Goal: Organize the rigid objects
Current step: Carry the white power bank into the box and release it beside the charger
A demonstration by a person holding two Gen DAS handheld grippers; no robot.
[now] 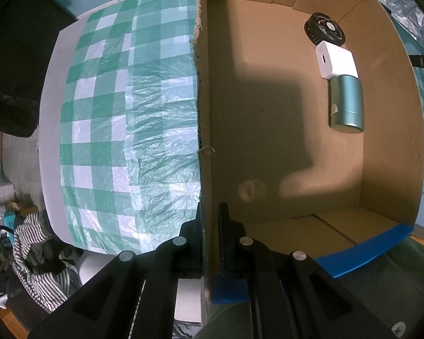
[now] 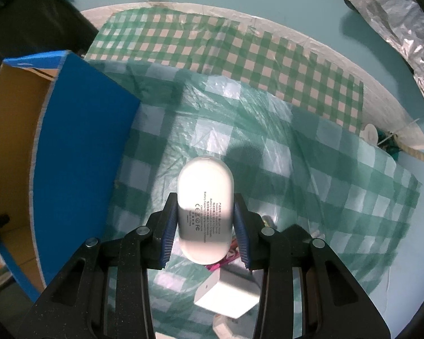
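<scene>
My left gripper point(image 1: 210, 226) is shut on the near wall of the open cardboard box point(image 1: 205, 113), one finger outside and one inside. On the box floor at the far right lie a black round fan point(image 1: 325, 29), a white charger cube point(image 1: 336, 60) and a teal cylinder point(image 1: 347, 103). My right gripper point(image 2: 205, 220) is shut on a white oval power bank point(image 2: 205, 209) with printed text, held above the green checked cloth point(image 2: 311, 155). The box's blue-taped side point(image 2: 79, 147) stands to its left. Under the right gripper a white adapter cube point(image 2: 226, 299) rests on the cloth.
A pink wrapper point(image 2: 229, 257) lies partly hidden beneath the power bank. Crinkled silver foil point(image 2: 395, 22) sits at the far right of the table, with a small white item and cord point(image 2: 381, 141) near the cloth's edge. Striped clothing point(image 1: 42, 260) lies on the floor beyond the table edge.
</scene>
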